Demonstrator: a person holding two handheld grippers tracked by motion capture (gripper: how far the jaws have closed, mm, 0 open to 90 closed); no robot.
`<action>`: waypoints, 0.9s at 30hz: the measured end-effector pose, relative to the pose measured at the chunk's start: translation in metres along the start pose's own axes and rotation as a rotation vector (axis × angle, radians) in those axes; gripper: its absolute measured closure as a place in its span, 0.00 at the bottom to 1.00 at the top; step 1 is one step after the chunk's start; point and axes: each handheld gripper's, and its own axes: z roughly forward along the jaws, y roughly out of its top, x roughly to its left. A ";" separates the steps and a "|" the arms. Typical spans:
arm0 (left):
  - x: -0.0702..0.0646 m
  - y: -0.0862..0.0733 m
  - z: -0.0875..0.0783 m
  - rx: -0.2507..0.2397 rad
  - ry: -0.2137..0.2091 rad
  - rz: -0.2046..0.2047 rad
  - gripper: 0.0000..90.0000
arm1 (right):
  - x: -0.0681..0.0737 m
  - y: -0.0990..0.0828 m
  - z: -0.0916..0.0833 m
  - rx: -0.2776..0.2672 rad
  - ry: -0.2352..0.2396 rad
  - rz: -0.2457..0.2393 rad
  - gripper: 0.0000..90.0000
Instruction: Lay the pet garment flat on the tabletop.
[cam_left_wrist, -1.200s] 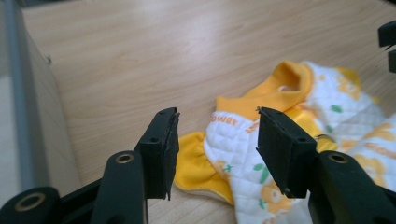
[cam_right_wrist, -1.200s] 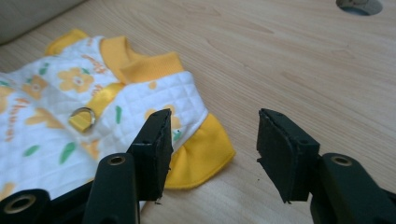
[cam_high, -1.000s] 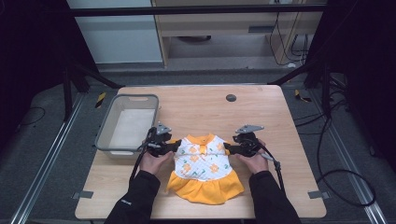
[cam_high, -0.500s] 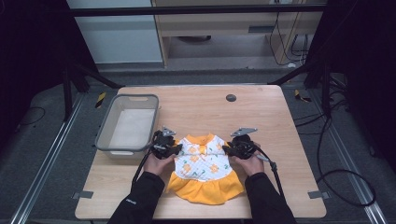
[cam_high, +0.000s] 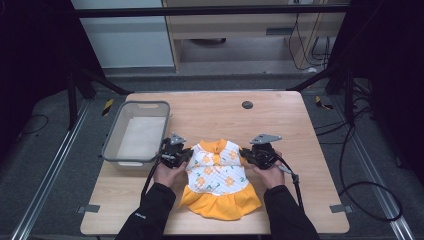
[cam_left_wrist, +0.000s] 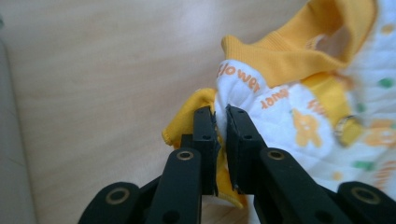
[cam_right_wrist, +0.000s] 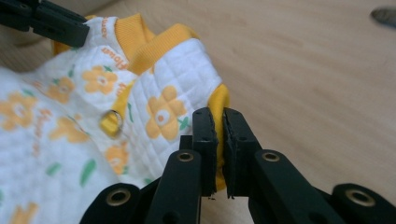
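A small white quilted dress (cam_high: 217, 177) with orange flowers, orange collar and orange skirt lies flat on the wooden table (cam_high: 285, 120). My left gripper (cam_high: 186, 156) is at its left shoulder. In the left gripper view the jaws (cam_left_wrist: 220, 114) have just been closing and now pinch the orange-edged sleeve of the dress (cam_left_wrist: 299, 107). My right gripper (cam_high: 245, 154) is at the right shoulder. Its jaws (cam_right_wrist: 219, 116) have also just been closing and now pinch the orange sleeve edge of the dress (cam_right_wrist: 140, 93). The left gripper's fingertips (cam_right_wrist: 60, 23) show at the far shoulder.
A grey plastic bin (cam_high: 112, 150) stands on the table's left side, just beside my left hand. A small black disc (cam_high: 247, 105) sits near the far edge. Bare tabletop lies beyond the dress and to its right.
Both grippers have come in against the dress's shoulders and their jaws have closed on the sleeve edges. The dress still lies in the same place.
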 end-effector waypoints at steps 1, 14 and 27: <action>-0.001 0.005 -0.005 -0.017 -0.001 0.007 0.92 | 0.000 0.004 -0.005 -0.025 -0.003 -0.007 0.94; 0.004 0.067 -0.024 -0.208 0.105 0.006 0.59 | -0.002 0.048 -0.020 -0.213 -0.275 -0.038 0.75; 0.015 0.032 -0.061 -0.144 0.050 -0.023 0.46 | -0.002 0.024 -0.042 -0.152 -0.182 -0.021 0.56</action>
